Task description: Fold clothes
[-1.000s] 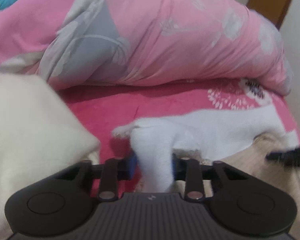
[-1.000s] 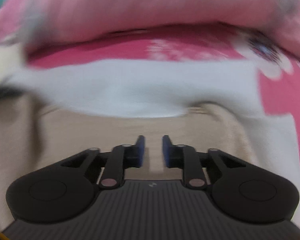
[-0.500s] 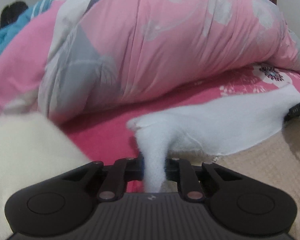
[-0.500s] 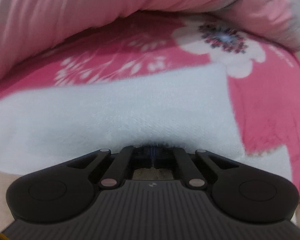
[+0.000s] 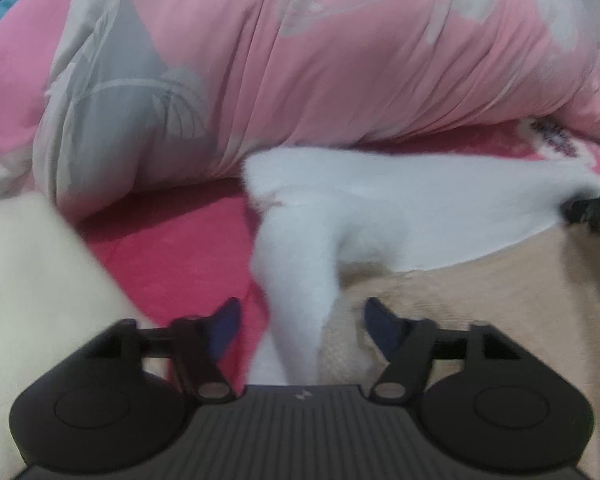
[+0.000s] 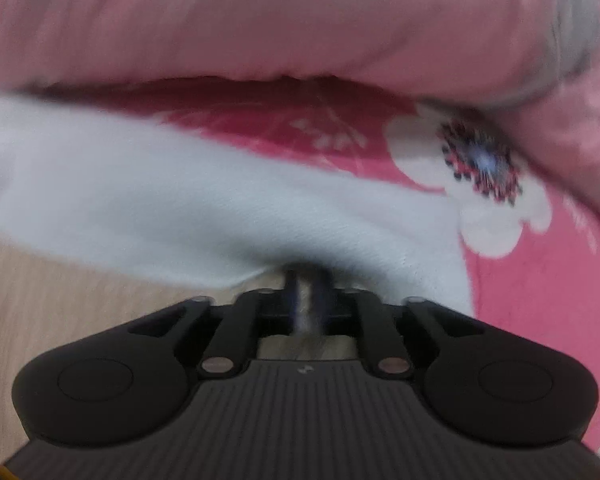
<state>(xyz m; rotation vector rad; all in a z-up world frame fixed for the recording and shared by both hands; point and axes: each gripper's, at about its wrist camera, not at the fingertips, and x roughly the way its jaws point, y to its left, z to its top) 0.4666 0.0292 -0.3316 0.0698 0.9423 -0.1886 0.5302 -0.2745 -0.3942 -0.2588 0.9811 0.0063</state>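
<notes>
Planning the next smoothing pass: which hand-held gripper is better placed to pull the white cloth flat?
Right hand-held gripper: its opening jaws are narrow around the white cloth edge. The left has opened wide, pads off it.

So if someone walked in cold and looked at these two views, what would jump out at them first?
Probably the big pink quilt bunched across the back of the bed. Next, the white cloth spread over a beige garment, one corner rising between the opening jaws of the left gripper. The white flower on the red sheet stands out at right.
</notes>
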